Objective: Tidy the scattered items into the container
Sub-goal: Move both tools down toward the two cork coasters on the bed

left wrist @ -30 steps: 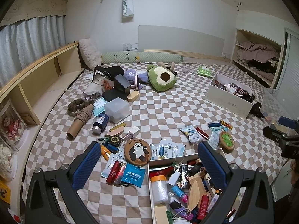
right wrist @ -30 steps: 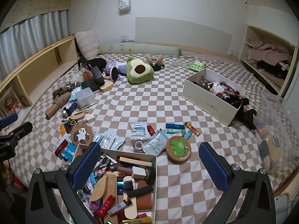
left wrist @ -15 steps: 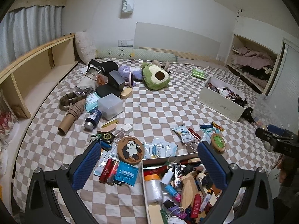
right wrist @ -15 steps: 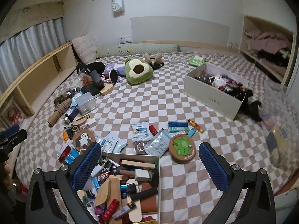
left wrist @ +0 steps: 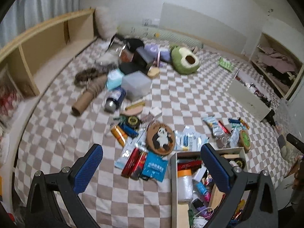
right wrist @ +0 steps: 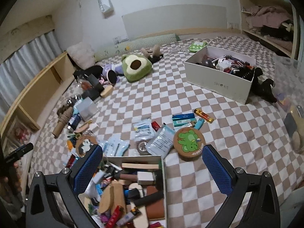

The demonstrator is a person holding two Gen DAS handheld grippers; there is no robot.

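Observation:
A white box (left wrist: pixel 173 172) (right wrist: pixel 163 168) crammed with small items sits at the near edge of the checkered bed. Scattered beyond it lie a panda coaster (left wrist: pixel 160 135) (right wrist: pixel 84 145), red sticks (left wrist: pixel 135 162), a blue sachet (left wrist: pixel 155 166), a green dinosaur coaster (right wrist: pixel 189 142) (left wrist: pixel 244 137), white packets (right wrist: pixel 160 142), a tape roll (right wrist: pixel 142 146) and lighters (right wrist: pixel 199 122). My left gripper (left wrist: pixel 152 160) hovers open above the red sticks and sachet, holding nothing. My right gripper (right wrist: pixel 152 160) hangs open over the box's far rim, empty.
A second white box (right wrist: pixel 218 84) (left wrist: pixel 247 97) full of things stands at the far right. An avocado plush (right wrist: pixel 135 67) (left wrist: pixel 184 61), a clear tub (left wrist: pixel 135 87), a cardboard tube (left wrist: pixel 84 99), a bottle (left wrist: pixel 115 99) and black cases (left wrist: pixel 135 63) lie farther back. Wooden shelving (left wrist: pixel 43 51) runs along the left.
Both cameras have tilted and swung; the left view has shifted toward the pile left of the box and blurred. Both grippers stay open and nothing was picked up.

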